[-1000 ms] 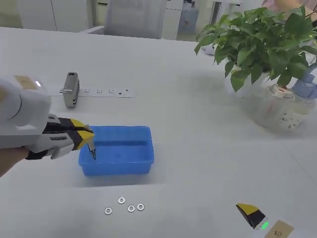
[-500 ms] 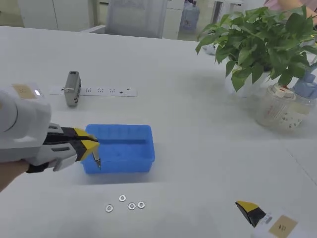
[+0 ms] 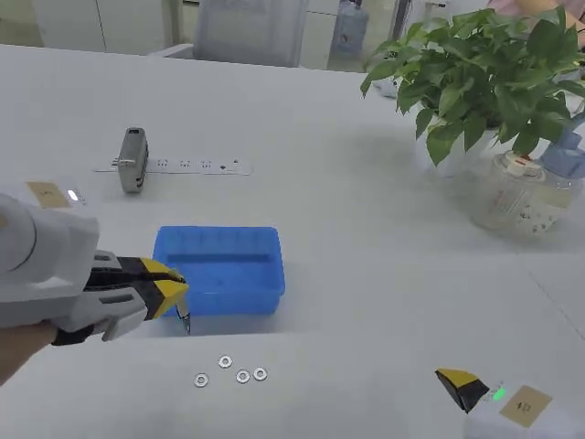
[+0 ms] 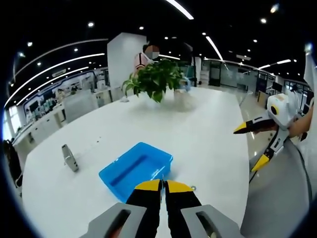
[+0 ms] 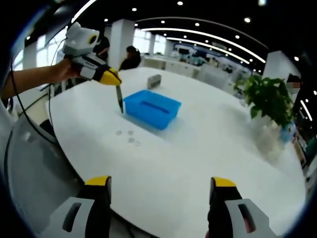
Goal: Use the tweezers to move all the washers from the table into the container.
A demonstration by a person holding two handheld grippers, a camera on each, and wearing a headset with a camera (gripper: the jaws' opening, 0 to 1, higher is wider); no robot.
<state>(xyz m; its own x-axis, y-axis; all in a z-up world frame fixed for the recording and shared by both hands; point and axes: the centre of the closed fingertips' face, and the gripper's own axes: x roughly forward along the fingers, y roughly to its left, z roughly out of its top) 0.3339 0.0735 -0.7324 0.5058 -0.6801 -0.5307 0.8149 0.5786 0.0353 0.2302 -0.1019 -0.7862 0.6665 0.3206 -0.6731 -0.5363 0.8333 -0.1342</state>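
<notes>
— How do the grippers stand?

— The left gripper (image 3: 174, 294) has its jaws pressed together on the tweezers (image 3: 184, 320), whose dark tip hangs down from them. The right gripper (image 5: 161, 186) has its jaws spread wide and holds nothing.

— And the washers?

— Four washers (image 3: 230, 373) lie in a loose cluster on the table (image 3: 366, 274), just past the tweezers' tip, with bare tabletop between. The blue container (image 3: 228, 302) sits just beside the left gripper's jaws, its front wall close to the tip. The right gripper is well apart from both, off to the washers' far side.

— What else is around?

— Beyond the container from the left gripper are a power strip (image 3: 178, 167) and a grey plug (image 3: 133, 160). Far ahead of the right gripper stand a plant (image 3: 484, 73) and a clear jar (image 3: 516, 197).

— Any writing?

— Tan stickers (image 3: 47, 194) sit on both grippers, and the jar bears print; all of it is too small to read.
</notes>
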